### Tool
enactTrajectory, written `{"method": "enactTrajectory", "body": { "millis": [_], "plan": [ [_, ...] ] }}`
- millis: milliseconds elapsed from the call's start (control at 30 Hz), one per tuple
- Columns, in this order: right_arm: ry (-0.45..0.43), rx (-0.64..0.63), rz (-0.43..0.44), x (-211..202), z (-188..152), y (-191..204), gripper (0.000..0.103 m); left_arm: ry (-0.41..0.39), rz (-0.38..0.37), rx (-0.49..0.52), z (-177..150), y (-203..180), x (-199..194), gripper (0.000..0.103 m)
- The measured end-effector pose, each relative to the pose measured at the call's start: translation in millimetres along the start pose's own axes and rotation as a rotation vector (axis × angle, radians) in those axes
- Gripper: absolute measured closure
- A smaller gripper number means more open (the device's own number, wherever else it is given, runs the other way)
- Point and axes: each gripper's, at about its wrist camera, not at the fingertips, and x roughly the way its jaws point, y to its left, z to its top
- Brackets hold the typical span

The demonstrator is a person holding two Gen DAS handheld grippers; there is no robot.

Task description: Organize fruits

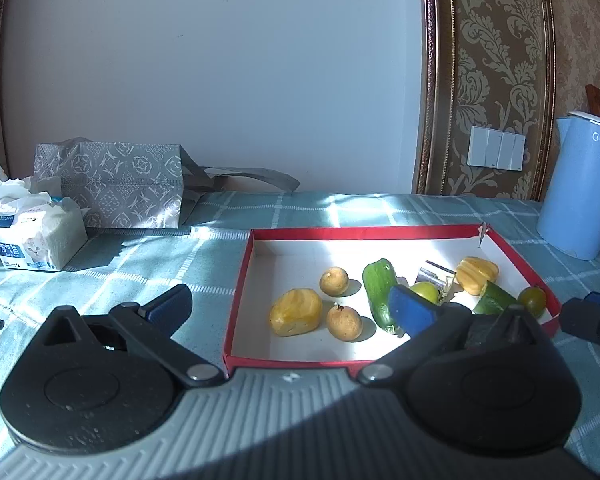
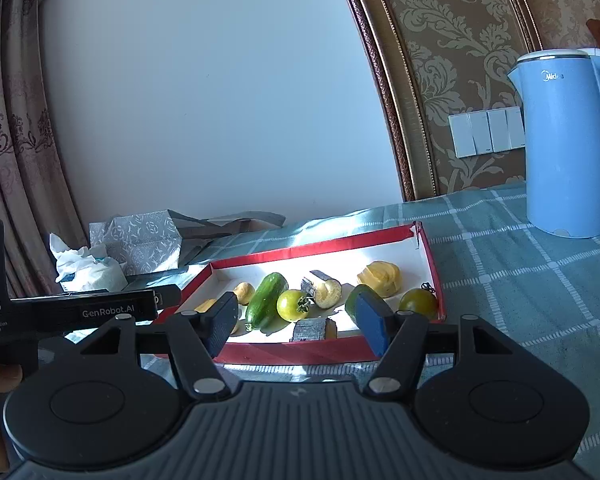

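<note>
Here, fruits in red tray (image 2: pixel 300 350) on table: R gripper (image 2: pixel 296 322) jaws wide, empty, near edge, eggplant chunk (image 2: pixel 314 329) just beyond; L gripper (image 1: pixel 288 306) wide too.

The kettle (image 2: pixel 564 144) carries the brand "Midea" in small letters near its top — plain in the right wrist view, while the left wrist view shows only a round logo and blurred letters. The black bar of the left gripper (image 2: pixel 80 314), seen from the right wrist camera, reads "GenRobot.AI"; its block at the frame edge reads "DAS" with "Data Acquisition System" beneath in small print. The tissue pack (image 1: pixel 32 240) bears large Chinese characters beside a cat picture — too blurred to read with certainty.
</note>
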Motion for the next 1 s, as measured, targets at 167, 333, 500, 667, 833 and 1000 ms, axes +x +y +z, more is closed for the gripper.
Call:
{"method": "enactTrajectory", "body": {
  "millis": [167,333,500,667,833,1000],
  "plan": [
    [0.005,-0.003,0.001,1,-1,1,0.038,0.022,0.064,-0.038,2,6,4,0.000],
    [0.010,-0.010,0.003,1,-2,2,0.038,0.067,0.030,-0.069,2,11,9,0.000],
    [0.011,-0.013,0.003,2,-2,3,0.038,0.058,0.026,-0.056,1,10,8,0.000],
    [0.011,-0.018,0.006,2,-2,3,0.037,0.040,0.041,-0.022,-1,7,7,0.000],
    [0.009,-0.020,0.006,2,-2,3,0.037,0.050,0.036,-0.033,-1,10,10,0.000],
    [0.012,-0.021,0.006,2,-2,3,0.037,0.053,0.044,-0.040,-1,13,11,0.000]
  ]
}}
